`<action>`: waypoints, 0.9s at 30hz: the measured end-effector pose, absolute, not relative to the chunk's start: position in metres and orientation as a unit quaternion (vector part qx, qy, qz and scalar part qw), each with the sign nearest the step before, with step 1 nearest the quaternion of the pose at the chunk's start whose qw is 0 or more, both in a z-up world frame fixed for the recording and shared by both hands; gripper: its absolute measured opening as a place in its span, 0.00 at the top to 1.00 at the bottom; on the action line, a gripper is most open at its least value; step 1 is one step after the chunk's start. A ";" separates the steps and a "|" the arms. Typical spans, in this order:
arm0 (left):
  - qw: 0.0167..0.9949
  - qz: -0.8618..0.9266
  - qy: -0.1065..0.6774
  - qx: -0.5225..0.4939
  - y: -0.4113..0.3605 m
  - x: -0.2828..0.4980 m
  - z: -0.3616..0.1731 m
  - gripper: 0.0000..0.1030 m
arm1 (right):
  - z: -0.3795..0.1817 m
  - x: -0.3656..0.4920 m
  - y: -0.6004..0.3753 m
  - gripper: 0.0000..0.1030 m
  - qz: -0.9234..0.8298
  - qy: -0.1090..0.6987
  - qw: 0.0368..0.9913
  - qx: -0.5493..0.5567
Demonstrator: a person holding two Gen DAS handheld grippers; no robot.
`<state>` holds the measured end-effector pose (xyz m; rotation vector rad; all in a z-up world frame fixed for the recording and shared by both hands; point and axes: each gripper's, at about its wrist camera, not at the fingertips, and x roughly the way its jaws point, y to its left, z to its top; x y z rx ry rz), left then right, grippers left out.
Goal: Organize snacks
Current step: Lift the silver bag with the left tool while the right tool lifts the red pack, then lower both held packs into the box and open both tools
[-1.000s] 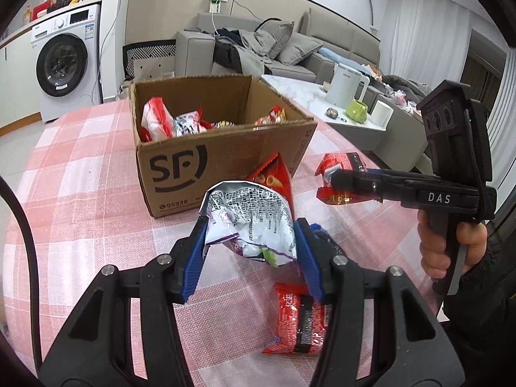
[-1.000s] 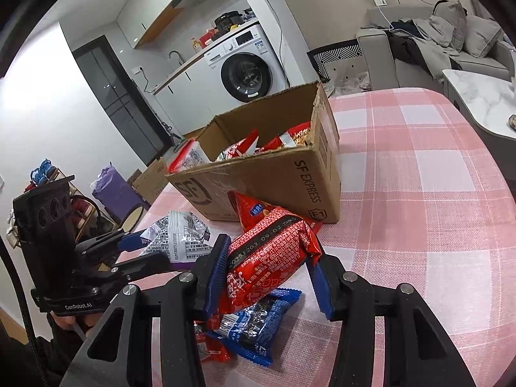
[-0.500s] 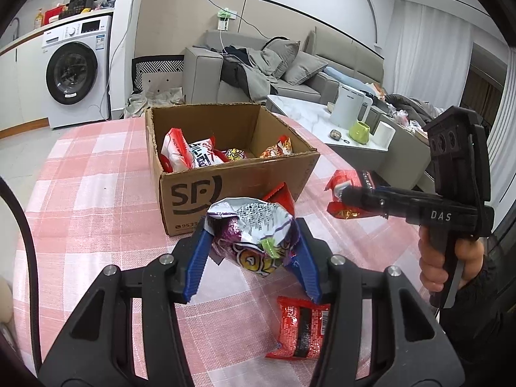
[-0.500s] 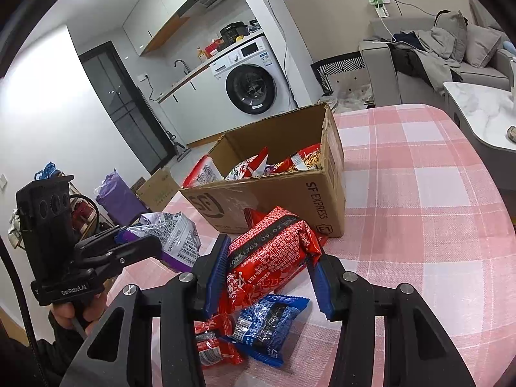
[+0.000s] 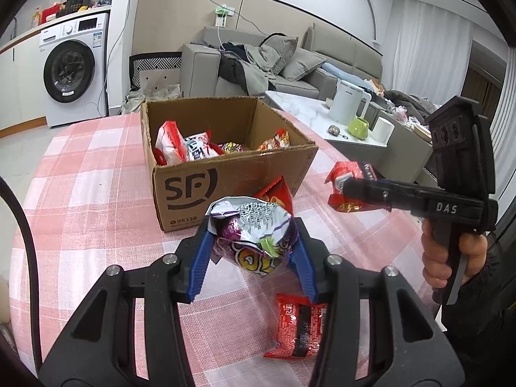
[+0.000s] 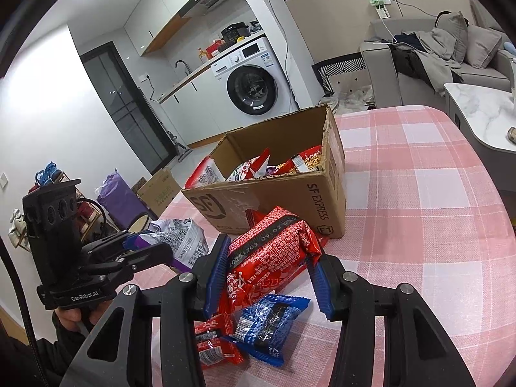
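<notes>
An open cardboard box [image 5: 206, 190] holding several snack packs stands on the pink checked table; it also shows in the right wrist view [image 6: 290, 193]. My left gripper [image 5: 253, 248] is shut on a silver and purple snack bag [image 5: 254, 235], held above the table in front of the box. My right gripper [image 6: 267, 267] is shut on a red snack pack [image 6: 267, 258], also lifted, near the box's front corner. In the left wrist view the right gripper [image 5: 348, 190] holds the red pack [image 5: 342, 177] to the right of the box.
A red pack [image 5: 300, 325] lies on the table below my left gripper. A blue pack [image 6: 271, 325] and a small red pack [image 6: 213, 345] lie under my right gripper. Another red bag [image 5: 277, 193] leans on the box front. A side table with a kettle [image 5: 350, 106] stands to the right.
Both grippers have risen with their packs, so the box's inside shows more. The left gripper's bag is lifted clear of the table.
</notes>
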<state>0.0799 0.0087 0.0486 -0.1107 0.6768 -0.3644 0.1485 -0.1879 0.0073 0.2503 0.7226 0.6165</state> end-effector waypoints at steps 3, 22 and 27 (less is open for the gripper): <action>0.929 -0.178 0.320 -0.056 0.011 0.077 0.055 0.57 | 0.008 0.149 -0.188 0.54 0.296 0.345 0.883 0.121; 0.952 -0.158 0.255 -0.069 0.025 0.091 0.115 0.57 | 0.055 0.167 -0.160 0.54 0.309 0.311 0.893 0.104; 0.954 -0.143 0.253 -0.067 0.025 0.112 0.121 0.57 | 0.061 0.185 -0.147 0.54 0.304 0.314 0.895 0.093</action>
